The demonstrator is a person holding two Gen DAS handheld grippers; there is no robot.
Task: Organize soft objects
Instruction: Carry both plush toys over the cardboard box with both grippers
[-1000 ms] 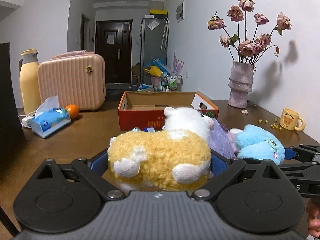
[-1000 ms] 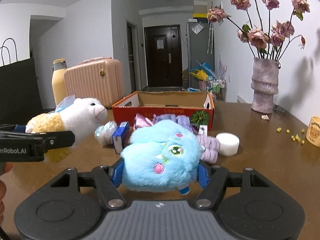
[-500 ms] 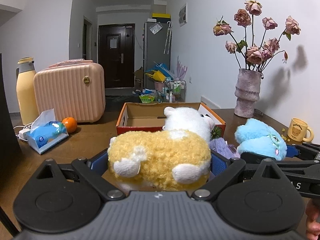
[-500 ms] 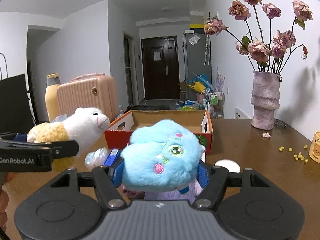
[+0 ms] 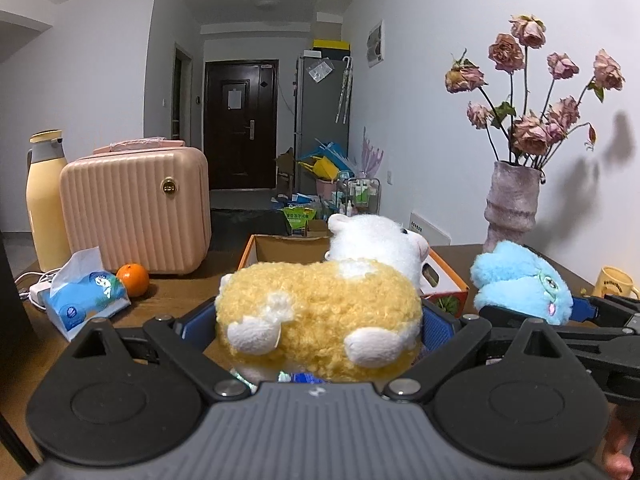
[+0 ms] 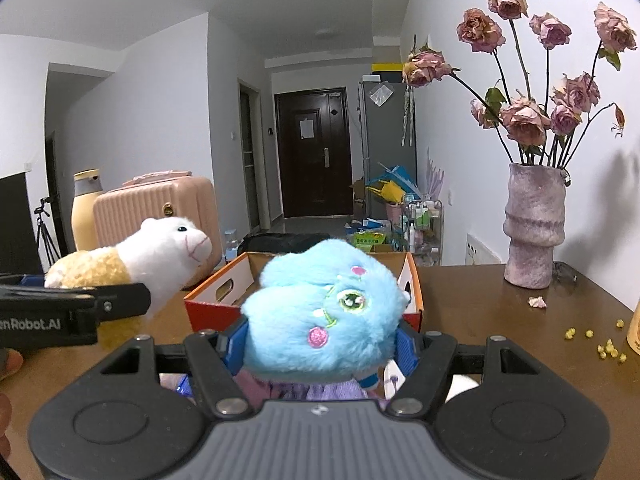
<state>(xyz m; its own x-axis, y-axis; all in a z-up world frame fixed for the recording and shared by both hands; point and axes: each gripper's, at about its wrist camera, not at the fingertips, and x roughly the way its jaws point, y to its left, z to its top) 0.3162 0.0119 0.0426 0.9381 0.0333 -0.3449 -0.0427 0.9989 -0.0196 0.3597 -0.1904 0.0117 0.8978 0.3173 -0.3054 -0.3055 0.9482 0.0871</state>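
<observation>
My left gripper is shut on a yellow-and-white alpaca plush, lifted above the brown table. My right gripper is shut on a fluffy blue plush with an embroidered eye. Both toys hang just short of the open red cardboard box, whose far wall shows behind the alpaca. In the right wrist view the alpaca and the left gripper's black arm sit at the left. In the left wrist view the blue plush is at the right. A purple soft item lies under the right gripper.
A pink ribbed case, a yellow flask, a tissue pack and an orange stand at the left. A vase of dried roses, a yellow mug and scattered yellow bits are at the right.
Both grippers have risen and moved toward the box, each still holding its plush. The table items now sit lower in both views and the box has come closer.
</observation>
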